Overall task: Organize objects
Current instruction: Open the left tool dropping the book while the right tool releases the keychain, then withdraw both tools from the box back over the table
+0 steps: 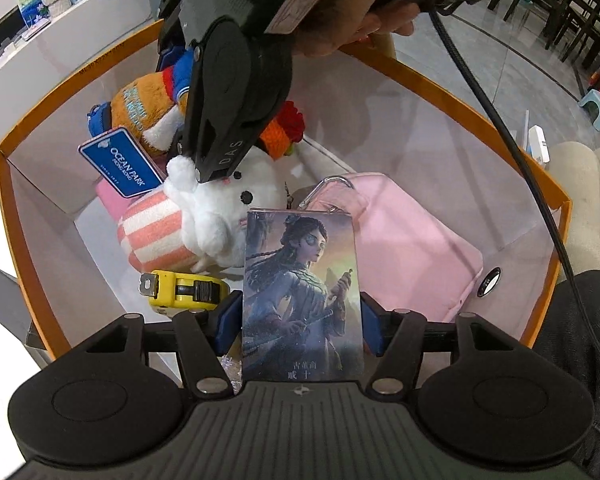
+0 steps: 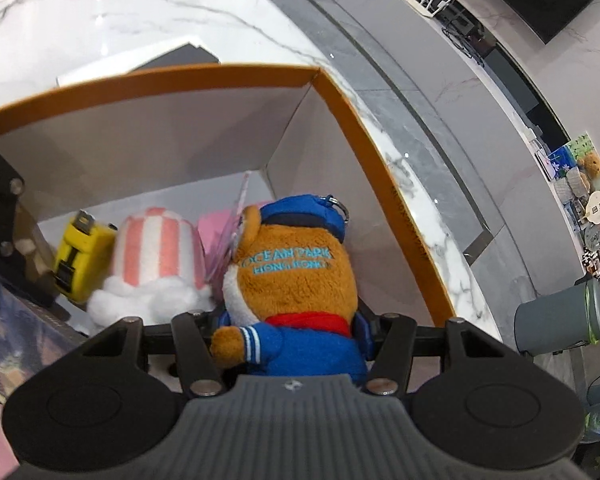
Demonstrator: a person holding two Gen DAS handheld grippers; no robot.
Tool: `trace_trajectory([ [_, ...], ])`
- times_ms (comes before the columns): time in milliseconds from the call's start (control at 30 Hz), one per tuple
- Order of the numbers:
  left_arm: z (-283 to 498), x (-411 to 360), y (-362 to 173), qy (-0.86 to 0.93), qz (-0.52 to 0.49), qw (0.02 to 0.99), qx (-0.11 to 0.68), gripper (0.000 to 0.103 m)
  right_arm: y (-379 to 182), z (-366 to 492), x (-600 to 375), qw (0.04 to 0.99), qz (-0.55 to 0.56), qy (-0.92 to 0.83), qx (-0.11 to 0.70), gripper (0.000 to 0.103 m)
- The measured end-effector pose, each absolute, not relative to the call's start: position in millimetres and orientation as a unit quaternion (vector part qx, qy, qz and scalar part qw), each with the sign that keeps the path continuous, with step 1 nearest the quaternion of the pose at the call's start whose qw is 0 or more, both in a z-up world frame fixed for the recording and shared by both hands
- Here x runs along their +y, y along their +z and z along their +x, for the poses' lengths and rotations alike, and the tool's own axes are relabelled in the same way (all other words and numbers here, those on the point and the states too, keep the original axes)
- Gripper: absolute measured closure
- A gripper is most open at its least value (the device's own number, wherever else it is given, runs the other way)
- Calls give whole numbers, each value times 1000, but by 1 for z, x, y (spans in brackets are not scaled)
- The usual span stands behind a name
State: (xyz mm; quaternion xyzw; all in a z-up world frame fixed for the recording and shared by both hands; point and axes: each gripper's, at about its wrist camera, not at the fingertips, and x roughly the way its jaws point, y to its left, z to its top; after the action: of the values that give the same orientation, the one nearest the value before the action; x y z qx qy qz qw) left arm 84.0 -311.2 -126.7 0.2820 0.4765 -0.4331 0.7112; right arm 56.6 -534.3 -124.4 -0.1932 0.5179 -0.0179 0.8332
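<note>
1. The left claw points steeply down into the box. A picture card stands upright between its blue pads. The pads lie at the card's two long edges, but I cannot tell whether they press on it.
2. The right claw is clamped on the bear at its blue jacket. The bear's back shows, stitched "OCEAN PARK HONG KONG". It hangs inside the box, near the far corner.
3. Just left of the card, a yellow tape measure lies on the box floor.
4. Beside the tape sits a white plush with a pink-and-white striped part. In the right view that striped part touches the tape.
5. Right of the card, a pink pouch lies flat, with a metal clip at its far end.
6. Farther in, the left view shows the right claw from above. Its tips are just over the white plush, and the bear is behind it.
7. A blue tag lies over the plush's left side.
8. A hand grips the right claw's handle over the far rim, and a black cable trails from it.
9. The box stands on a white marble surface.
10. Beyond it, dark chairs and a small stool stand on the floor.
</note>
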Motion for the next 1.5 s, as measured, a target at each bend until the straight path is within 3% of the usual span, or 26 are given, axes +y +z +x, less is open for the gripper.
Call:
trace_trajectory([
  [233,86,-319,-127,-426,294,710,478,31,-131,63,-537,826,-195,-22,529,43],
  [367,87,-318,-128,-422,294,714,475,30,-128,58,-537,824,-211,-29,526,28],
  [1500,78,-283,-31,-395,244,792,396,27,-11,4,-489,815,-258,-61,516,22],
])
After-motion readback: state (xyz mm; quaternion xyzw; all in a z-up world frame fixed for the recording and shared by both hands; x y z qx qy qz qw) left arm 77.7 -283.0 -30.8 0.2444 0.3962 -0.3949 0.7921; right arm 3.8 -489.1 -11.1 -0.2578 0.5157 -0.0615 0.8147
